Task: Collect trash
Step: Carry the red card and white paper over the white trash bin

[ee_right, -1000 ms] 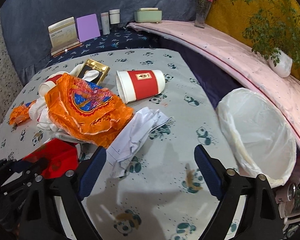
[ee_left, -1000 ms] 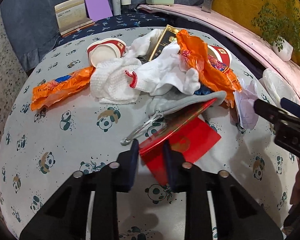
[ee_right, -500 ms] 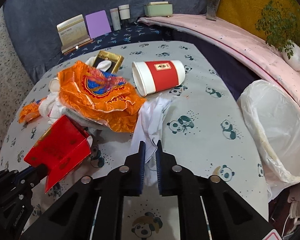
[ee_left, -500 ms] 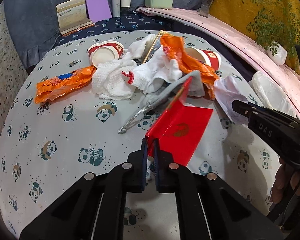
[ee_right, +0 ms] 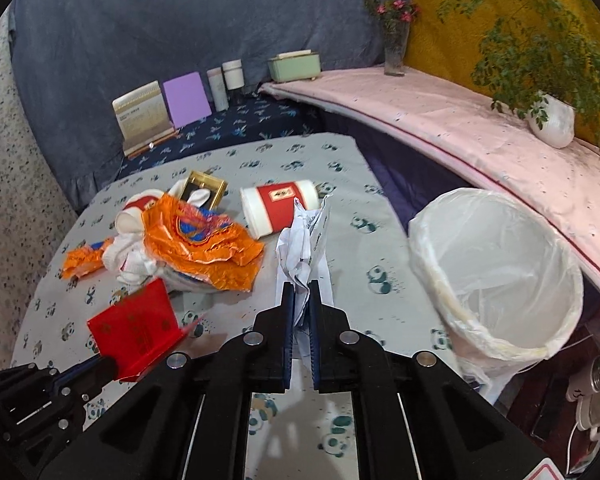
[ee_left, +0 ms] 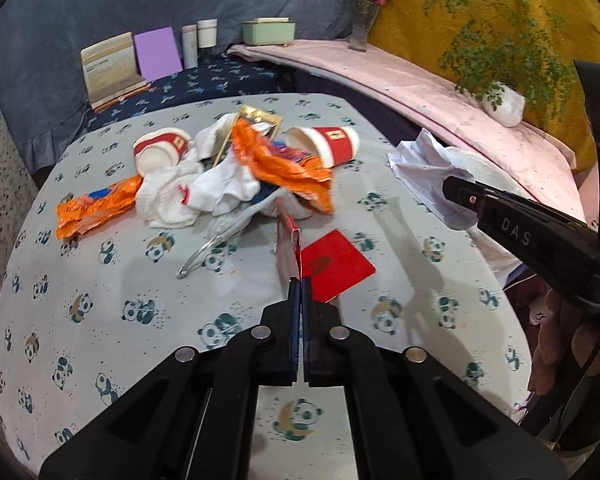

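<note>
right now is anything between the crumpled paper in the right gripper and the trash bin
Nothing visible blocks it. The right gripper holds the crumpled white paper above the table, and the lined trash bin stands open to its right off the table's edge. The paper cup lies behind, off that path.

A table [ee_right: 384,312] is covered with a pale grey cloth printed with pandas. Behind it, on a dark blue patterned surface against a blue-grey fabric backdrop, stand a cream desk calendar [ee_right: 142,114], a purple card [ee_right: 187,98] just beside it, and two small white jars [ee_right: 225,80] side by side. A curved pink-covered ledge [ee_right: 480,128] carries a pale green box [ee_right: 295,65], a glass vase of pink flowers [ee_right: 394,46] and a white pot with a leafy green plant [ee_right: 550,118], before a mustard-yellow drape.
</note>
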`<state>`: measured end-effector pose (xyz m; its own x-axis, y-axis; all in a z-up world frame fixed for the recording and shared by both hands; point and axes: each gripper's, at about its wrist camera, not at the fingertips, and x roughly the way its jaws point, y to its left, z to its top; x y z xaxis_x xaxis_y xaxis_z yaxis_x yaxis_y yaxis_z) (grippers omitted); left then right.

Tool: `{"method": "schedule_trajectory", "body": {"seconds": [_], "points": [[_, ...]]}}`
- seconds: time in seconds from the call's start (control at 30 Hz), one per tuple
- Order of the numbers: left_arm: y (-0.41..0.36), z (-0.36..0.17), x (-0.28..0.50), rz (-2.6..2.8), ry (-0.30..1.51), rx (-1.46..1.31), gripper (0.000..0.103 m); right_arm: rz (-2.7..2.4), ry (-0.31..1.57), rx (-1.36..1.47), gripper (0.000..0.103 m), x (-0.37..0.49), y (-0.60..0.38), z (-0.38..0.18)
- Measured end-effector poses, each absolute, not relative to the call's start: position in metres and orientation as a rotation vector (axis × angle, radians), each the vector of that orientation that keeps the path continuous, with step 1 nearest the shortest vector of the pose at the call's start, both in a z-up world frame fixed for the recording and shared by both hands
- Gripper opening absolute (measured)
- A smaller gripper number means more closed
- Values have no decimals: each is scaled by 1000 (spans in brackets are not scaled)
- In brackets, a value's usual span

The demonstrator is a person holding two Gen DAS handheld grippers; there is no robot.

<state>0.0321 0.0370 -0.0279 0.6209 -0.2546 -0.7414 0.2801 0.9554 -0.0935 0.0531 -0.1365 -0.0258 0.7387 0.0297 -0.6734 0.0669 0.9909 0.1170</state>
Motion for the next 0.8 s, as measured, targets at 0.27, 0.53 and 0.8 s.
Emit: {"method": "schedule_trajectory", "body": {"seconds": [0.27, 0.53, 0.8], "points": [[23, -17, 23, -347, 831, 32, 0, -67, 702, 170, 6, 35, -167, -16], [18, -5, 21, -358, 810, 33, 0, -91, 683, 195, 6, 24, -182, -13], [-17, 13, 35, -412, 760, 62, 0, -155, 658, 219, 6, 16, -213, -8]]}}
